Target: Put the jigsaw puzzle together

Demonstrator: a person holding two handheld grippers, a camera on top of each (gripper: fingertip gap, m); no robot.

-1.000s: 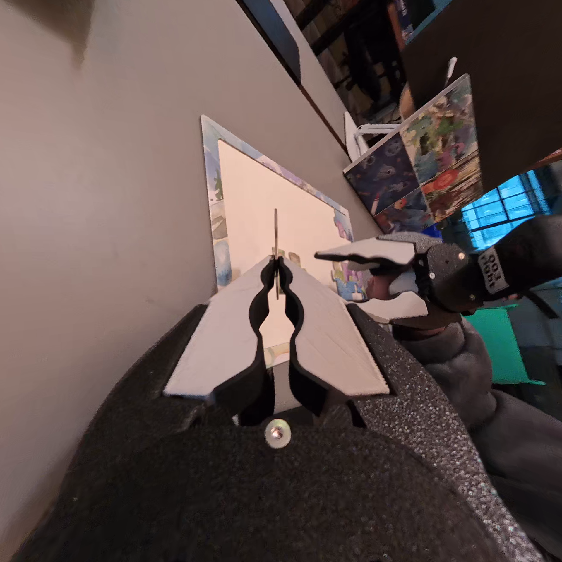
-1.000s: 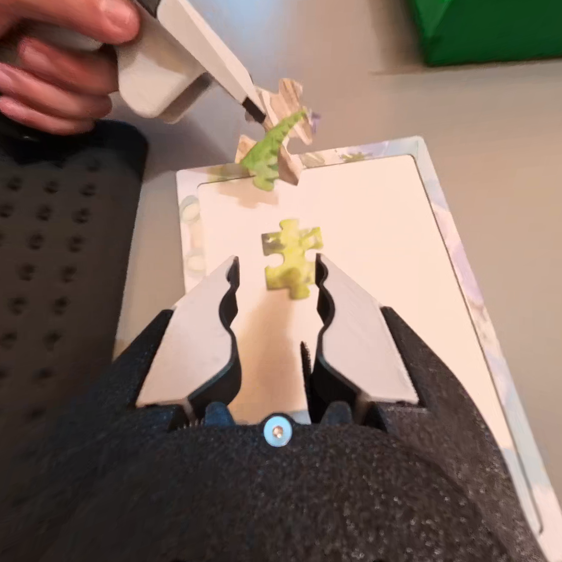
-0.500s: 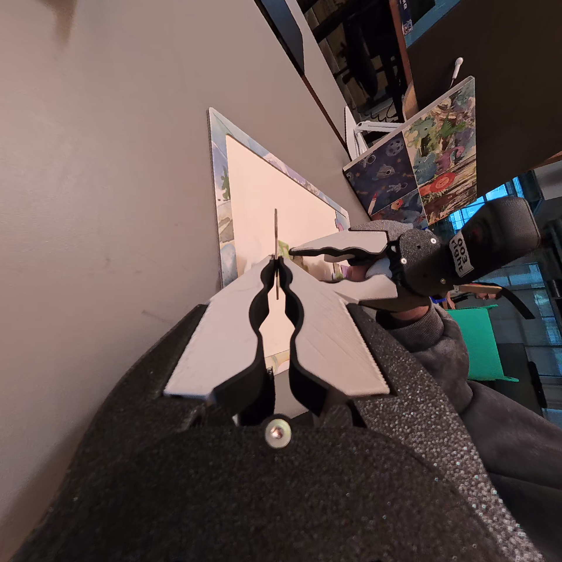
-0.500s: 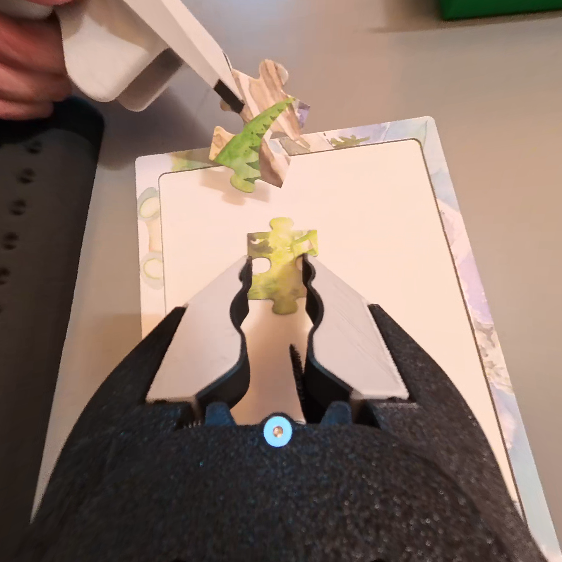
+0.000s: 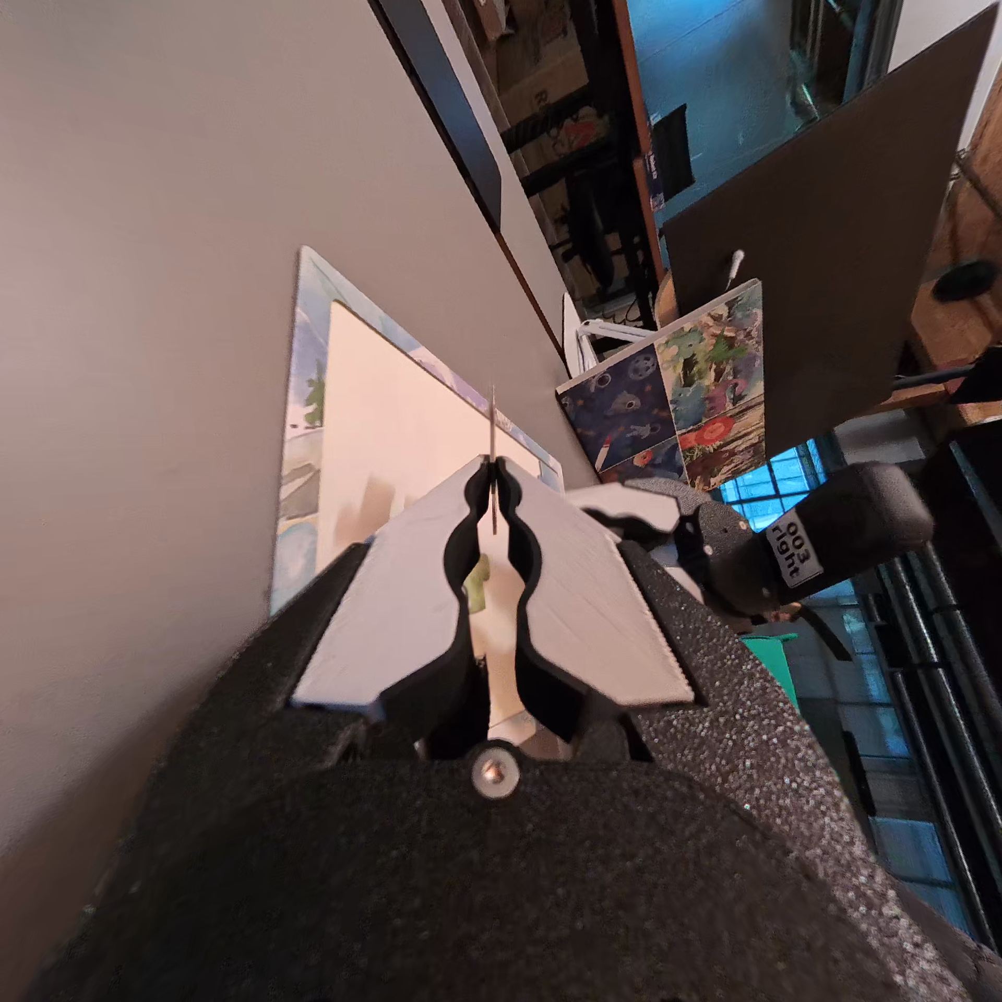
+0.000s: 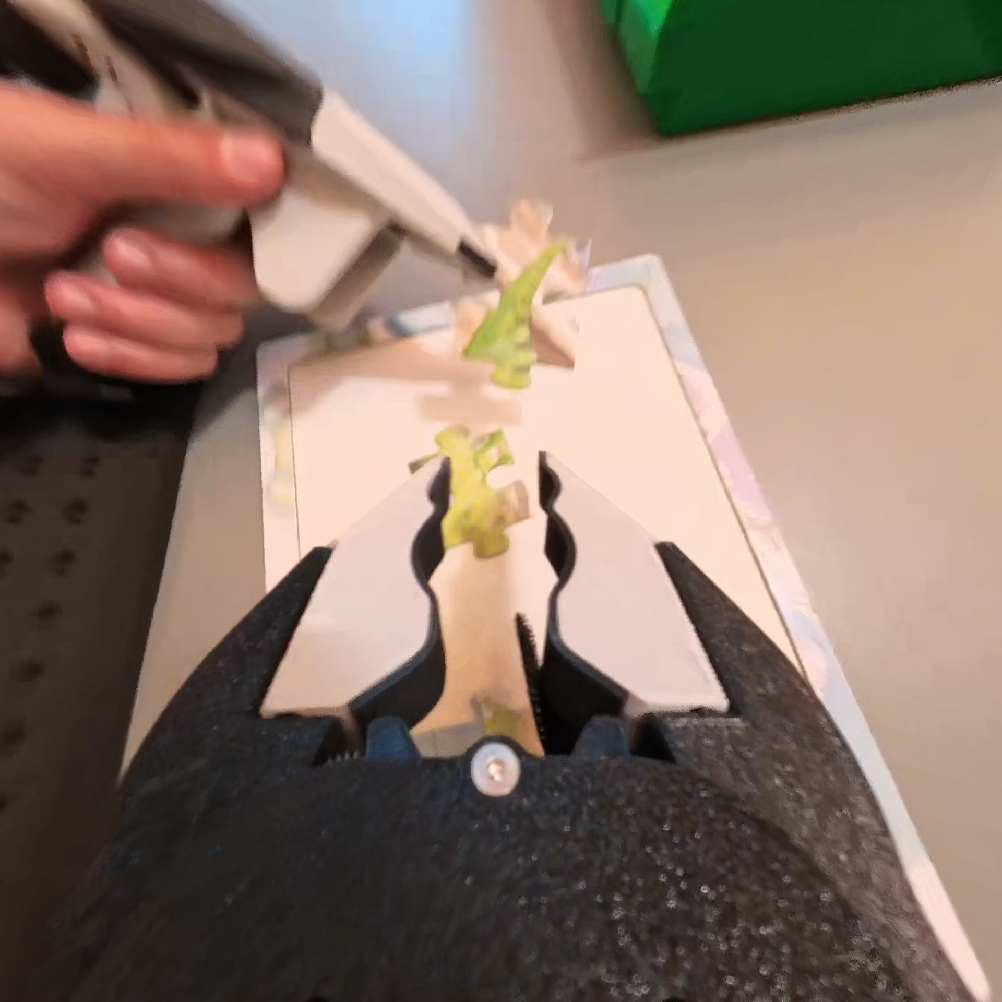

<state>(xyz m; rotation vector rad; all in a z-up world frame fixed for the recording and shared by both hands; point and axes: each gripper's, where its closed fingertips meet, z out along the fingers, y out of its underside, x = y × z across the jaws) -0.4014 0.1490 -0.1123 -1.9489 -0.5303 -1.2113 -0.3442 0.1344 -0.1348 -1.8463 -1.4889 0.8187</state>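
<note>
Green piece [image 6: 477, 501] now tilted against right tool [image 6: 493, 466]; jaws apart.

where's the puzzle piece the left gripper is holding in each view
Left wrist view: the held puzzle piece shows edge-on, a thin sliver between the left gripper tips, centre frame.
Right wrist view: same piece, green and grey, upper centre, above the tray's far edge.
Shared landmark: the puzzle tray.

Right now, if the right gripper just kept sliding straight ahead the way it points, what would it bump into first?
Most likely the green puzzle piece lying on the puzzle tray, which sits between the open fingers of the right gripper. Motion blur makes depth uncertain.
</note>
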